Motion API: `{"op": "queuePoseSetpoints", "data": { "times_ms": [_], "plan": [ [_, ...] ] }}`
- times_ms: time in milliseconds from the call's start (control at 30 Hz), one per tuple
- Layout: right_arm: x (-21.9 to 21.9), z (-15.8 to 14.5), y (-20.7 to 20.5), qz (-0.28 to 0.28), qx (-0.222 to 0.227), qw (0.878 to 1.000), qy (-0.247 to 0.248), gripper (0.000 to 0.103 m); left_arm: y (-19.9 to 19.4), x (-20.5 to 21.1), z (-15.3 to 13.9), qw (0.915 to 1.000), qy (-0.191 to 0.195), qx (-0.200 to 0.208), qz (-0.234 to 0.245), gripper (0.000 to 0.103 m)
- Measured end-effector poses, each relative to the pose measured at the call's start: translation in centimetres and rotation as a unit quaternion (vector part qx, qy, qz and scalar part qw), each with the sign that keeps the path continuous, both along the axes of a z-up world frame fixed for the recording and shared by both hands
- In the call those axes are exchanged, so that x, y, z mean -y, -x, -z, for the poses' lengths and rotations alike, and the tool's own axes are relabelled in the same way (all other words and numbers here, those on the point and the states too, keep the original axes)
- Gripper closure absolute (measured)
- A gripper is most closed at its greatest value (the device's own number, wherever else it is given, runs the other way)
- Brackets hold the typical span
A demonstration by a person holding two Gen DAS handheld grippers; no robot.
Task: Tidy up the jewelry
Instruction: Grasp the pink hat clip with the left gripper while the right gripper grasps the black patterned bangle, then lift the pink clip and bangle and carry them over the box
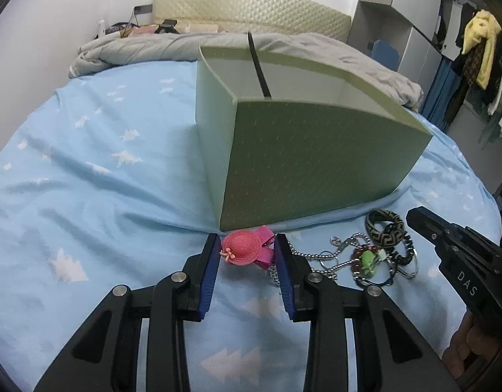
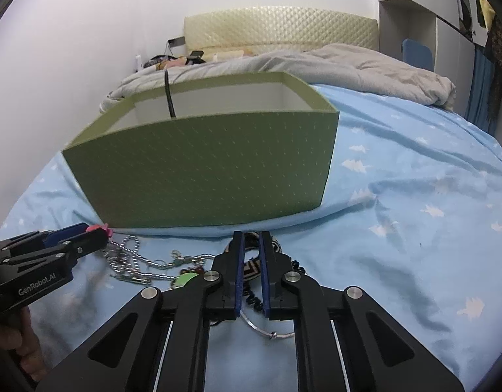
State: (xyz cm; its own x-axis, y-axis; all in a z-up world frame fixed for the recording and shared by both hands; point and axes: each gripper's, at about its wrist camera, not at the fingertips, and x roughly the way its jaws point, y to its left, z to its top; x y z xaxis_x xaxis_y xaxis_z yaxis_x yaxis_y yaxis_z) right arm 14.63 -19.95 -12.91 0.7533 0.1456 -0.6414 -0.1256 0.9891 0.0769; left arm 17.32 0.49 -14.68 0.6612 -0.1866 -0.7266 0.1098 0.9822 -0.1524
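A green open box point(image 1: 316, 163) with a black strap stands on the blue bedsheet; it also shows in the right wrist view point(image 2: 202, 170). My left gripper point(image 1: 247, 245) is open with a pink hat hair clip point(image 1: 244, 248) between its blue pads, on the sheet against the box's corner. A pile of jewelry lies to the right: a silver bead chain point(image 1: 319, 256), a green charm point(image 1: 368, 261) and a black patterned bangle point(image 1: 384, 225). My right gripper point(image 2: 251, 238) is shut on the patterned bangle point(image 2: 251, 266), with a silver ring point(image 2: 270, 331) below it.
A grey duvet point(image 1: 185, 49) is bunched at the head of the bed before a cream headboard point(image 1: 251, 9). Clothes point(image 1: 479, 52) hang at the far right. The bedsheet point(image 1: 87, 179) stretches left of the box.
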Motion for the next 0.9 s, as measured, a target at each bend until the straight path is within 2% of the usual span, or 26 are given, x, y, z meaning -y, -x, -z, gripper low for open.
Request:
{"op": "queuePoseSetpoints", "data": {
  "times_ms": [167, 333, 400, 500, 533, 667, 833, 900],
  "plan": [
    [-0.2, -1.1, 1.2, 0.0, 0.006, 1.0, -0.006, 0.098, 1.4, -0.4, -1.6, 0.9999, 0.002, 0.015, 0.0, 0.069],
    [0.2, -0.3, 1.1, 0.006, -0.025, 1.0, -0.017, 0.098, 2.8, -0.7, -2.3, 0.9998, 0.006, 0.02, -0.005, 0.069],
    [0.2, 0.5, 0.6, 0.01, -0.039, 0.999, -0.008, 0.095, 3.3, -0.9, -2.4, 0.9998, 0.006, 0.019, -0.006, 0.069],
    [1.1, 1.2, 0.1, 0.015, -0.047, 0.998, -0.025, 0.087, 3.7, -1.0, -2.5, 0.9998, 0.006, 0.02, -0.008, 0.069],
    [1.3, 1.2, -0.1, 0.018, -0.047, 0.998, -0.029, 0.078, 3.7, -1.1, -2.5, 0.9998, 0.006, 0.02, -0.009, 0.069],
    [1.7, 1.4, -1.3, 0.024, -0.045, 0.998, -0.041, 0.074, 3.5, -1.2, -2.5, 0.9997, 0.006, 0.02, -0.01, 0.069],
    [1.8, 2.7, -2.8, 0.034, -0.064, 0.996, -0.046, 0.075, 3.3, -1.3, -2.4, 0.9998, 0.006, 0.018, -0.01, 0.069],
    [1.6, 2.9, -2.9, 0.031, -0.066, 0.996, -0.053, 0.082, 3.1, -1.4, -2.3, 0.9998, 0.007, 0.017, -0.01, 0.069]
  ]
}}
